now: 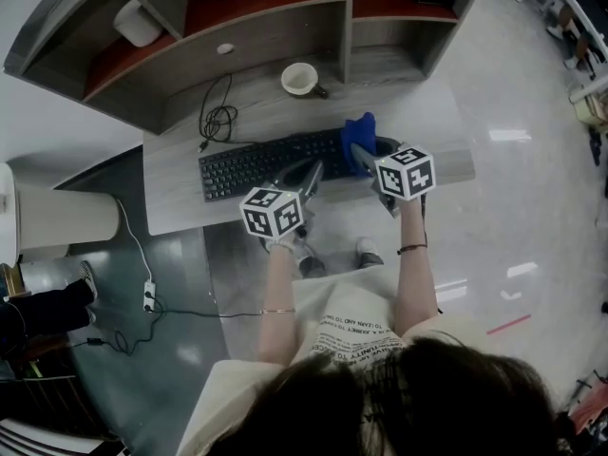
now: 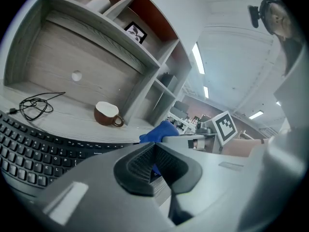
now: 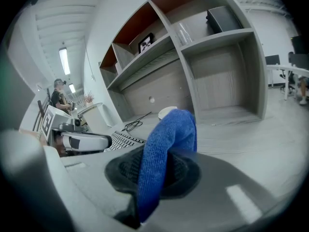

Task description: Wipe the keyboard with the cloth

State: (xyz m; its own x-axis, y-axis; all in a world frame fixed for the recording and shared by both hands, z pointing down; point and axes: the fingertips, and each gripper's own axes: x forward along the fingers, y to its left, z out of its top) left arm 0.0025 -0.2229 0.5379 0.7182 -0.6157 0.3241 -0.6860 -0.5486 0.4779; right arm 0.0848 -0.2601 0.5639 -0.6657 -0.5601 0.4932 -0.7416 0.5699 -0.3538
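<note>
So closest in, the right gripper (image 3: 153, 167) has its fingers clamped tight on the blue cloth (image 3: 169, 134), which sticks up out of the pads in a folded hump with a tail hanging down below them. The left gripper (image 2: 154, 151) has its fingers pressed together with nothing between them, so it's basically along for the ride. From the head view the left gripper's tips sit just over the near edge of the keyboard (image 1: 256, 164), right of its middle, and the right gripper's tips are off to their right, with the cloth bunched just past them over the keyboard's right end. I can't tell whether the cloth is actually touching the keys yet. The bit that matters: the keyboard's long axis runs sideways across the desk (image 1: 180, 198), so nearly all the keys lie to the left of the cloth-holding fingers. My guess is the wipe has to go right to left along that axis, and the right hand is the obvious one for it. Further back beyond the fingers there's a cup (image 1: 300, 79), a coiled cable (image 1: 218, 117) off to the left, and the shelves (image 1: 237, 12) behind everything.
</note>
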